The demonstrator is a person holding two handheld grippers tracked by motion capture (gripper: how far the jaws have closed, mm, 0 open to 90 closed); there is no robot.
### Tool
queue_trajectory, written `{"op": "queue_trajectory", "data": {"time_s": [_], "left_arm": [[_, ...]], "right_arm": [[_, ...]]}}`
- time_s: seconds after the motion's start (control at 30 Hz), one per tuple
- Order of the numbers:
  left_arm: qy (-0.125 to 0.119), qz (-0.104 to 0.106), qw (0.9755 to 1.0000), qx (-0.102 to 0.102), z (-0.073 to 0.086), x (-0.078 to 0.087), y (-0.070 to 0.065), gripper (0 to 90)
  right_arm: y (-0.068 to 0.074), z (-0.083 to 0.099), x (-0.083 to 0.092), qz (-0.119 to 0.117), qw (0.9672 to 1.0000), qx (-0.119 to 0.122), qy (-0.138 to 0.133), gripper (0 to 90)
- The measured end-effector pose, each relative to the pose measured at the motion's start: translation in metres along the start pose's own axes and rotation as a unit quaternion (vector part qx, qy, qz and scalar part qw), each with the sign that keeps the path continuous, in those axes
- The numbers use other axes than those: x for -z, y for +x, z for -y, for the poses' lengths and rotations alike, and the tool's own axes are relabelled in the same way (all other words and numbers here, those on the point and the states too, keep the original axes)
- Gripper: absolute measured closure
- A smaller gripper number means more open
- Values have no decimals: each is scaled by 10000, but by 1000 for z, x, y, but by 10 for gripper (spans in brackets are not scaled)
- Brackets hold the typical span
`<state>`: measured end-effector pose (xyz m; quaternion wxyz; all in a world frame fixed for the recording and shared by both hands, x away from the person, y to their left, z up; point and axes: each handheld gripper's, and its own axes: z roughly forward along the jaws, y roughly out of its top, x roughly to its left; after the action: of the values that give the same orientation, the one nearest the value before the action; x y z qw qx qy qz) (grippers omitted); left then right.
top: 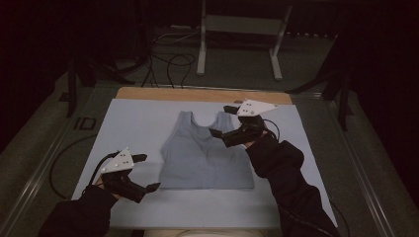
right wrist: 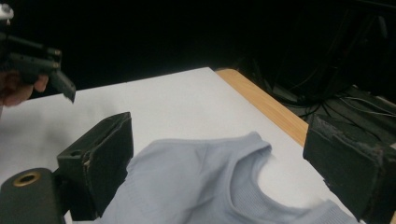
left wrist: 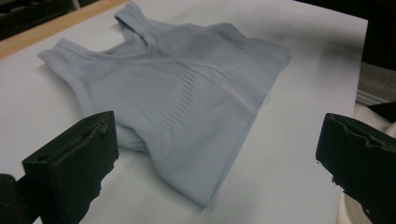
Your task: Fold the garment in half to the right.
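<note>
Here's the pale blue tank top (top: 205,155) lying flat and face-up in the middle of the light blue mat (top: 138,118), straps pointing toward twelve o'clock and the hem running straight across at six. Over at eight o'clock from the garment, the left gripper (top: 148,173) sits just off the lower left corner of the hem, jaws spread wide with nothing between them; the left gripper view looks across the mat at the top (left wrist: 182,102), and both black jaws stand well apart on either side of it, clear of the cloth. Up at two o'clock, the right gripper (top: 222,121) is over the right shoulder strap, jaws wide apart too, one tip near the strap's top end and the other lower by the armhole. In the right gripper view the strap and neckline (right wrist: 219,186) lie between the open jaws, and whether either tip touches the fabric I cannot tell. Farther off in that view, at ten o'clock, the left gripper (right wrist: 42,70) shows in the person's hand. Along the mat's far edge runs a strip of the wooden table (top: 197,95).
</note>
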<state>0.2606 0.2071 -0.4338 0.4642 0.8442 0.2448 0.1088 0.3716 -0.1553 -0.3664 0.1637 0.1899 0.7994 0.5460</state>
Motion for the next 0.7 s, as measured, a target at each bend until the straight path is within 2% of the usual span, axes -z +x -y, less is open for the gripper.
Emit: {"op": "queue_trajectory", "data": {"time_s": [0.33, 0.57, 0.7], "left_arm": [[77, -49, 9999, 82, 1, -14, -1, 1], [129, -155, 9997, 170, 1, -22, -2, 1], [166, -198, 9995, 195, 5, -26, 0, 1]], "right_arm": [[-8, -6, -36, -159, 9998, -104, 108, 85], [-12, -11, -65, -159, 9994, -132, 261, 85], [-12, -13, -76, -160, 9993, -135, 304, 85]]}}
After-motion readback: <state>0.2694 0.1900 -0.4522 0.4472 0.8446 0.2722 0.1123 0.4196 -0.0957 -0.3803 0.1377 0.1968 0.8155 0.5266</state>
